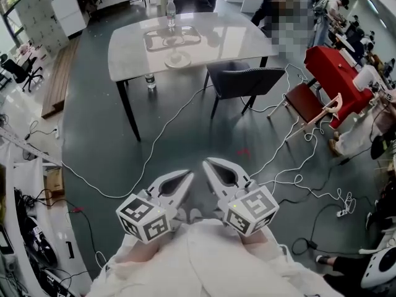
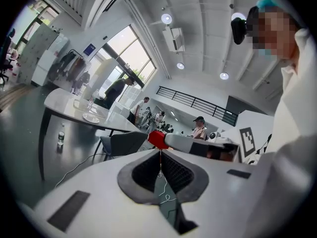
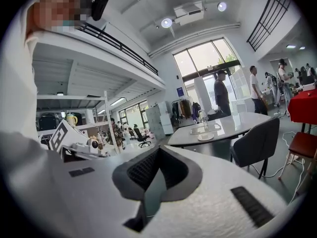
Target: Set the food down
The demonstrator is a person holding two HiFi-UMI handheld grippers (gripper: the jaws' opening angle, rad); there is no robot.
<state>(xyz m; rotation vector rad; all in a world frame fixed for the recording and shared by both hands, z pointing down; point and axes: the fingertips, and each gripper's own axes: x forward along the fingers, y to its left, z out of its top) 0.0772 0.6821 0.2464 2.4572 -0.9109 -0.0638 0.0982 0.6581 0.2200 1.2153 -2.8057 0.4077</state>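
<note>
Both grippers hang close in front of the person's body, well short of the white table (image 1: 124,48). My left gripper (image 1: 187,177) is shut with nothing between its jaws, and its tips meet in the left gripper view (image 2: 160,151). My right gripper (image 1: 209,164) is shut and empty too, with the jaws closed together in the right gripper view (image 3: 157,150). On the table stand a clear tray (image 1: 172,39), a small white plate (image 1: 177,60) and a water bottle (image 1: 171,12). The plate (image 3: 205,137) also shows far ahead in the right gripper view. No food shows in any view.
A dark chair (image 1: 244,79) stands at the table's near right corner. A small bottle (image 1: 150,81) sits on the floor under the table. White cables (image 1: 185,113) trail across the grey floor. A red-covered table (image 1: 337,73) and a wooden chair (image 1: 309,104) stand at the right.
</note>
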